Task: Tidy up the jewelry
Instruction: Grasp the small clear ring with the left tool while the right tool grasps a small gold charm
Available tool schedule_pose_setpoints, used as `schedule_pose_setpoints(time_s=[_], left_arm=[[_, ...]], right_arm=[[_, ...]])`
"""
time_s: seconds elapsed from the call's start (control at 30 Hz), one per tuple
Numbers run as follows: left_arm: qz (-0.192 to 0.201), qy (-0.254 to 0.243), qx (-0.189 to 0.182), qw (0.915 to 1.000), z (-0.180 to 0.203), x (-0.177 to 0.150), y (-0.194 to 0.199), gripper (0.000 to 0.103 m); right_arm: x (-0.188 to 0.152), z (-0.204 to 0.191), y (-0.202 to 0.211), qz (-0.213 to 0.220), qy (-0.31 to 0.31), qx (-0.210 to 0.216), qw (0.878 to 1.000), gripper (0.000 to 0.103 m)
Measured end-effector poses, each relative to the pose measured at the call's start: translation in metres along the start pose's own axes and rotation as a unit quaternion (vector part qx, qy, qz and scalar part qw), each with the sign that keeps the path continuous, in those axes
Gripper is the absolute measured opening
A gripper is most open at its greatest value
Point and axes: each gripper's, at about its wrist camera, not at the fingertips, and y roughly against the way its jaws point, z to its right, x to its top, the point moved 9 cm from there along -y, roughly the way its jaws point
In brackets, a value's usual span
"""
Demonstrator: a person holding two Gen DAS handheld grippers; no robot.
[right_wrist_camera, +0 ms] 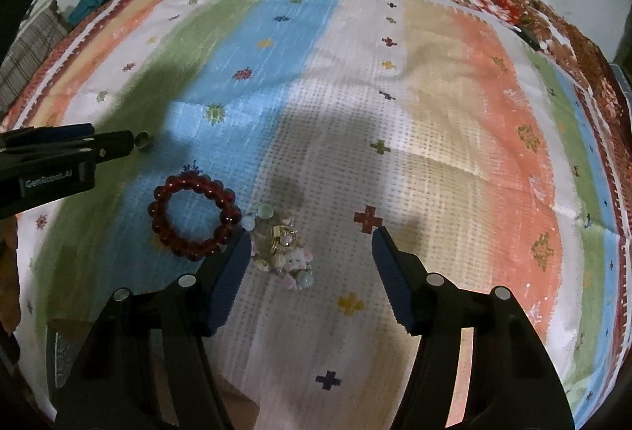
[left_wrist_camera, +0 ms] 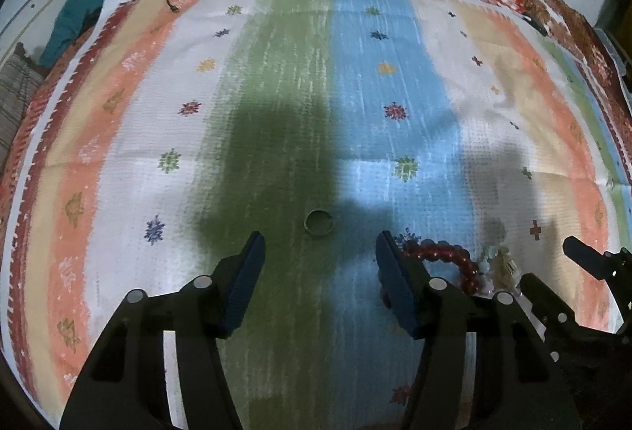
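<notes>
Through the left wrist camera, my left gripper (left_wrist_camera: 320, 248) hangs over the striped cloth (left_wrist_camera: 276, 82) with its jaws apart and nothing between them. The small metal ring (left_wrist_camera: 318, 222) lies on the green stripe at twelve o'clock from the fingertips, near but untouched.

On the right wrist camera, my right gripper (right_wrist_camera: 312, 244) is spread too, gripping nothing. The pale charm bracelet (right_wrist_camera: 282, 252) lies between its fingers, close to the left one. The red bead bracelet (right_wrist_camera: 193, 215) sits at ten o'clock, the ring at eleven.

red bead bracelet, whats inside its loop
Inside the dark red glossy bead bracelet only the striped woven cloth shows, its blue band. No jewelry lies inside. The right wrist view shows the whole loop; in the left wrist view the left gripper finger hides part.
</notes>
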Motion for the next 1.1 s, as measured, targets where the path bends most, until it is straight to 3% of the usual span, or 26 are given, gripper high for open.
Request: schedule_pose_setpoints(time_s=[0.13,0.3,0.43,0.57,0.67,1.1], left_arm=[[-0.011,0.003,-0.002,0.9999,-0.002,0.004,-0.011,0.046],[-0.019,-0.001,0.001,0.9998,-0.004,0.004,-0.023,0.038],[-0.024,0.001,-0.001,0.9997,-0.004,0.004,-0.030,0.038],[-0.024,-0.008,0.005,0.9997,-0.003,0.003,-0.036,0.021],[-0.025,-0.007,0.005,0.9997,-0.004,0.004,-0.038,0.020],[-0.017,-0.020,0.011,0.9996,0.000,0.003,-0.034,0.019]], right_arm=[[-0.002,0.000,-0.008,-0.019,-0.020,0.023,0.999,0.055],[0.000,-0.002,-0.011,-0.019,-0.014,0.021,0.999,0.046],[0.002,-0.006,-0.016,-0.024,-0.006,0.022,0.999,0.034],[0.000,-0.008,-0.018,-0.028,-0.002,0.023,0.999,0.025],[-0.001,-0.010,-0.021,-0.033,0.000,0.027,0.999,0.018],[0.001,-0.013,-0.016,-0.023,0.012,0.023,0.999,0.017]])
